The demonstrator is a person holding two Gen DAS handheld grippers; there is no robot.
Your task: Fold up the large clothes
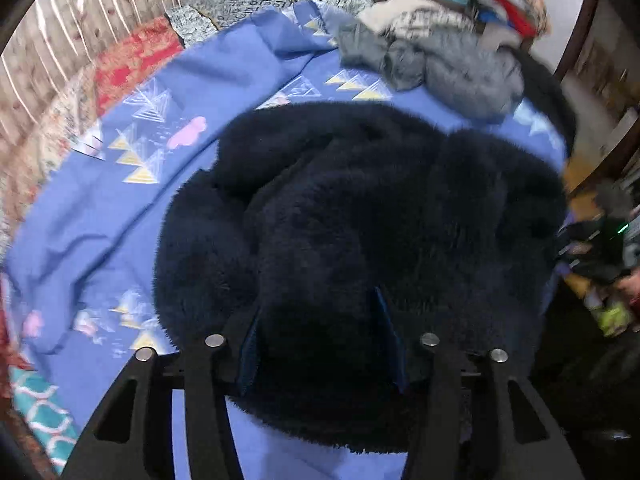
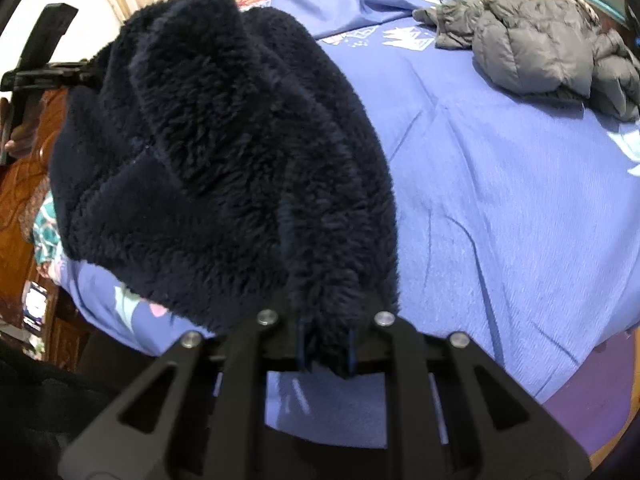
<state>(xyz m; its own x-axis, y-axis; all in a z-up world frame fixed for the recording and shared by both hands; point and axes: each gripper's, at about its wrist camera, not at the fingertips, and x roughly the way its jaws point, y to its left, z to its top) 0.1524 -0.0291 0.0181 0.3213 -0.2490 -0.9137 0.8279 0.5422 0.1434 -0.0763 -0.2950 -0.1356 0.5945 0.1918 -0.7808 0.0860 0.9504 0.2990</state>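
My right tool (image 2: 326,354) pinches the fleece jacket (image 2: 224,152) hem; my left tool (image 1: 320,344) grips a thick fold. It looks soft, bulky and floppy: I'd hold the edges.

Two close wrist views along tongs, sharing navy fleece (image 1: 360,208) and bed (image 2: 500,200)

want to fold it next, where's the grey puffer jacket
The grey puffer jacket lies crumpled on the blue bedsheet, upper right in both views, beyond the navy fleece.

Blue-sheeted bed (image 2: 500,200) carries navy fleece (image 1: 360,220) and, seemingly, a grey jacket (image 2: 540,52).
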